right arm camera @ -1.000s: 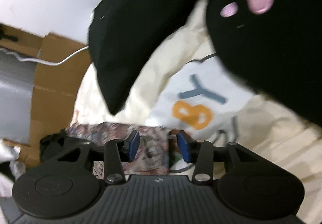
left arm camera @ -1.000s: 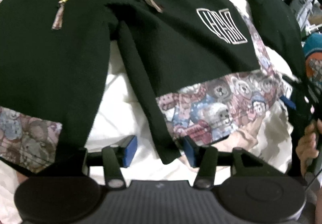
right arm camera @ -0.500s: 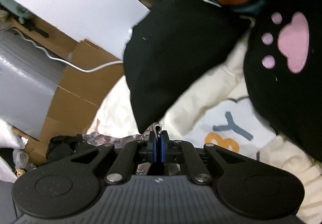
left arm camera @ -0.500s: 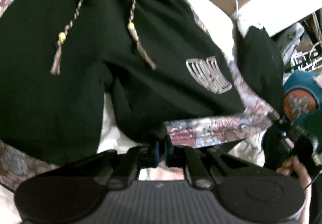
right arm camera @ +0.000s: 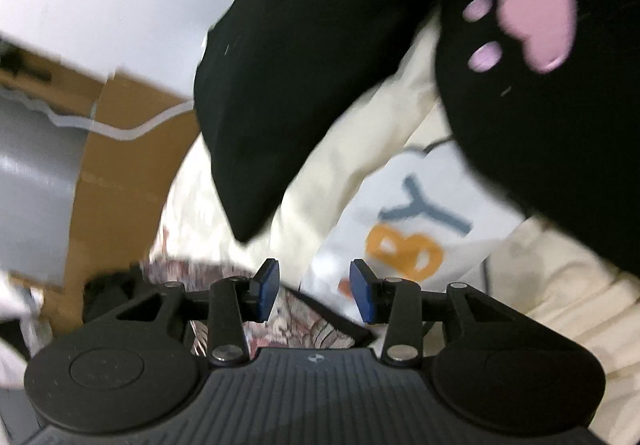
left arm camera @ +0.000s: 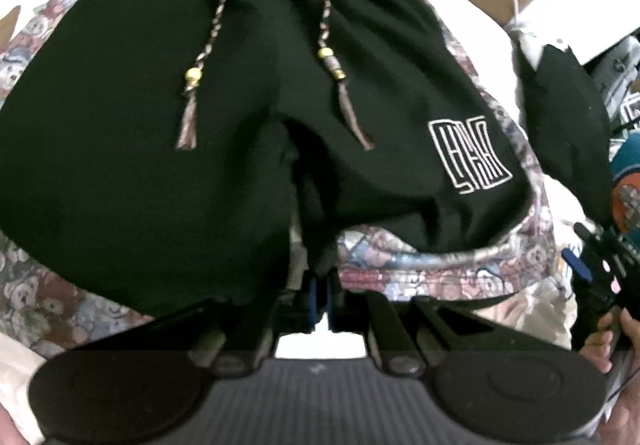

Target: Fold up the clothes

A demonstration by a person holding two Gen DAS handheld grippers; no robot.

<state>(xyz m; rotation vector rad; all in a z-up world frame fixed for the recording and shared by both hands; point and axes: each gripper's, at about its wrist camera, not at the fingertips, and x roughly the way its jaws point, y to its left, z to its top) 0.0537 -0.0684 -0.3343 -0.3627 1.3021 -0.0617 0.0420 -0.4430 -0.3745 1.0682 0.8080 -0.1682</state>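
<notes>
Shorts [left arm camera: 248,117] hem now pinched by left gripper [left arm camera: 320,299]; right gripper [right arm camera: 314,291] opening.

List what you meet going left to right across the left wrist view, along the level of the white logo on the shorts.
Bear-print fabric → left drawstring tassel → right drawstring tassel → white logo → black garment → teal and orange item.

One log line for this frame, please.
left hand-held gripper: shut on black shorts hem | right hand-held gripper: opening, nothing gripped
</notes>
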